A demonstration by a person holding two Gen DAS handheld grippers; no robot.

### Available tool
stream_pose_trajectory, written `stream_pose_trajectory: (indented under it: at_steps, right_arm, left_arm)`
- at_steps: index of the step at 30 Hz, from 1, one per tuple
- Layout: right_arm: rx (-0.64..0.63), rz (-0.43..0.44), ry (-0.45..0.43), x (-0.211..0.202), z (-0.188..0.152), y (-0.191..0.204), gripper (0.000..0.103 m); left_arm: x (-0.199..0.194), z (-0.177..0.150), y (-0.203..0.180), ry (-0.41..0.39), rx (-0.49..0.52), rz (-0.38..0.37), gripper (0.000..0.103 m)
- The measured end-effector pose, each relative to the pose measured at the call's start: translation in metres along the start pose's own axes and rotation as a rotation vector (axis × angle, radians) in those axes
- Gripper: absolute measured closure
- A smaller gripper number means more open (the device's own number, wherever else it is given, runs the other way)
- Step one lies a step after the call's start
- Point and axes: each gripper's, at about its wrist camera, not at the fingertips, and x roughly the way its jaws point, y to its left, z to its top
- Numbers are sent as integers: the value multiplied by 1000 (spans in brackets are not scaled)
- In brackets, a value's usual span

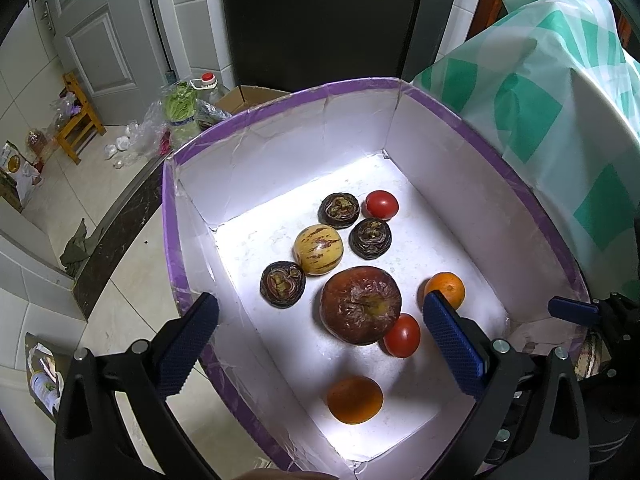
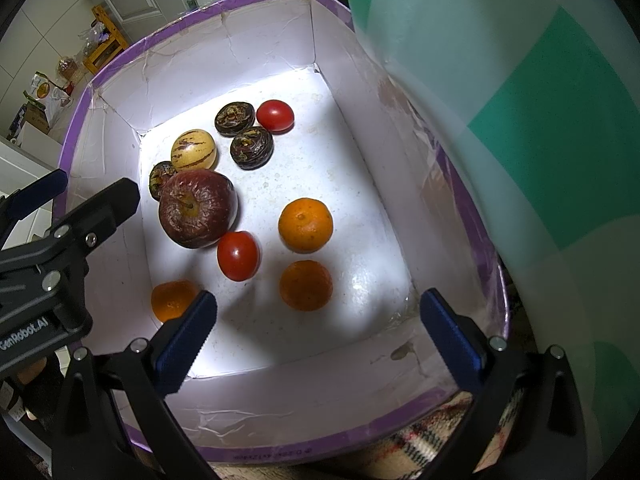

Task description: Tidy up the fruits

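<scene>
Currently: purple-rimmed box (image 2: 192, 16) holds wrinkled apple (image 2: 196, 210), striped melon (image 2: 194, 150), tomatoes, oranges and dark round fruits. Left gripper (image 1: 320, 344) and right gripper (image 2: 320, 336) hover above, fingers spread wide, empty.

Off to my left I see a pale tiled floor (image 1: 120, 312), a grey panelled door (image 1: 100, 40), a small yellow wooden chair (image 1: 78, 120), and bagged greens (image 1: 180, 108) beside 1 red-capped bottle (image 1: 207, 82). A green-checked cloth (image 1: 552, 120) drapes on my right.
</scene>
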Motion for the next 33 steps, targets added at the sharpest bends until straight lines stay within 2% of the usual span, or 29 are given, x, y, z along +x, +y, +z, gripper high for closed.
stream_pose_trajectory:
  at_steps: [33]
  right_arm:
    - [-2,-4,-1,0,2,0,1]
  left_arm:
    - [-5,-2,-1,-2,2,20,4]
